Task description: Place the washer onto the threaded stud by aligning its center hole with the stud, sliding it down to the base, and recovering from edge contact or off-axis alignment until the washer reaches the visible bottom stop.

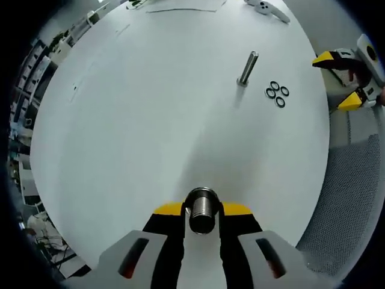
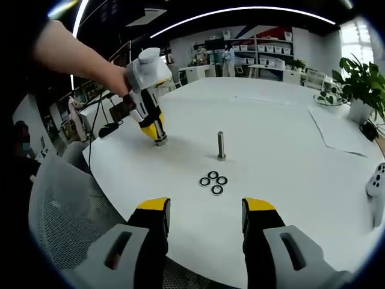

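In the right gripper view the left gripper points steeply down to the white table, held by a person's hand coming from the upper left. Its jaws are closed on a short metal threaded cylinder, w/ the lower end touching or almost touching the table top; in the left gripper view this piece sits between the yellow-tipped jaws. The right gripper hovers near the table edge, jaws wide apart, nothing between them.

The table is round and mostly bare, w/ free room around the stud. A mesh chair stands just beside the near edge, a paper sheet and a plant at the far right.

The threaded stud stands upright near the middle. Four black washers lie flat in a tight cluster just in front of it, not touching the stud.
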